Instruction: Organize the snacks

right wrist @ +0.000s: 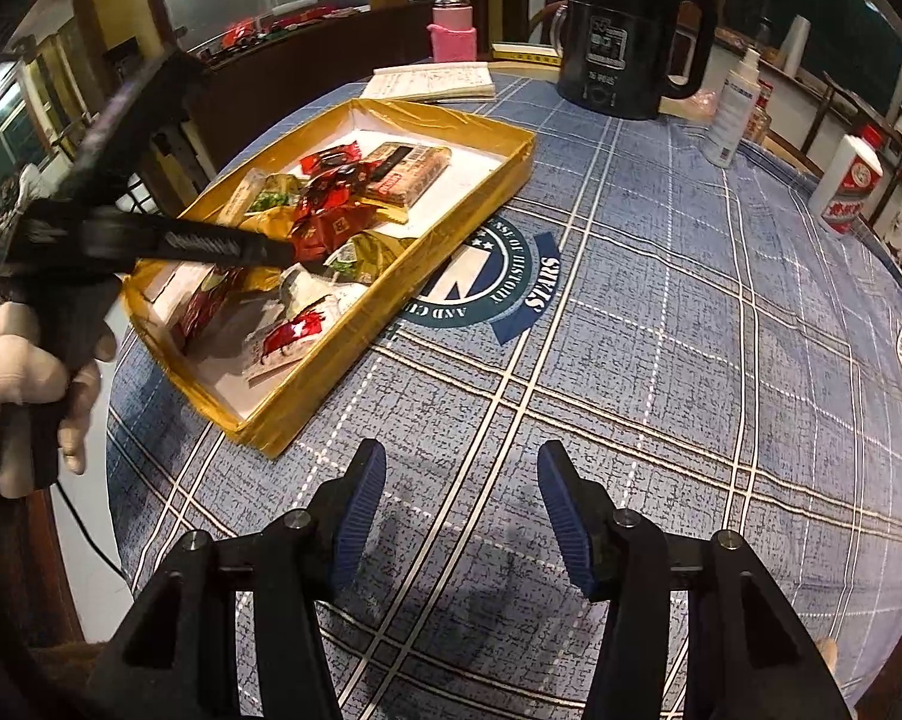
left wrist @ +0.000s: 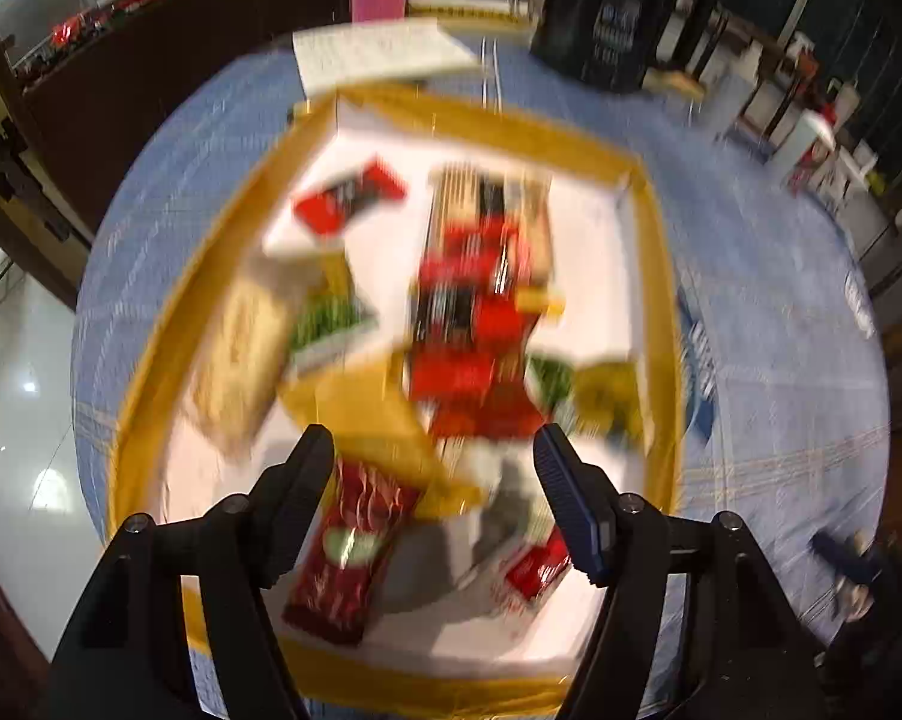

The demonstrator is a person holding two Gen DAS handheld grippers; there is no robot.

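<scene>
A shallow gold-rimmed box (right wrist: 469, 222) with a white floor sits on the blue plaid tablecloth and holds several snack packets: red ones (right wrist: 324, 222), a tan bar (right wrist: 414, 171), green-and-gold ones (right wrist: 354, 258). The left wrist view is blurred; my left gripper (left wrist: 435, 456) is open and empty above the box's (left wrist: 655, 276) near half, over a dark red packet (left wrist: 348, 552). In the right wrist view the left gripper (right wrist: 270, 249) reaches over the box from the left. My right gripper (right wrist: 460, 468) is open and empty over bare cloth, right of the box.
A black kettle (right wrist: 625, 42), a pink bottle (right wrist: 454, 30) and a paper pad (right wrist: 432, 81) stand at the back of the table. A white spray bottle (right wrist: 736, 108) and a red-and-white can (right wrist: 847, 186) stand at the right edge.
</scene>
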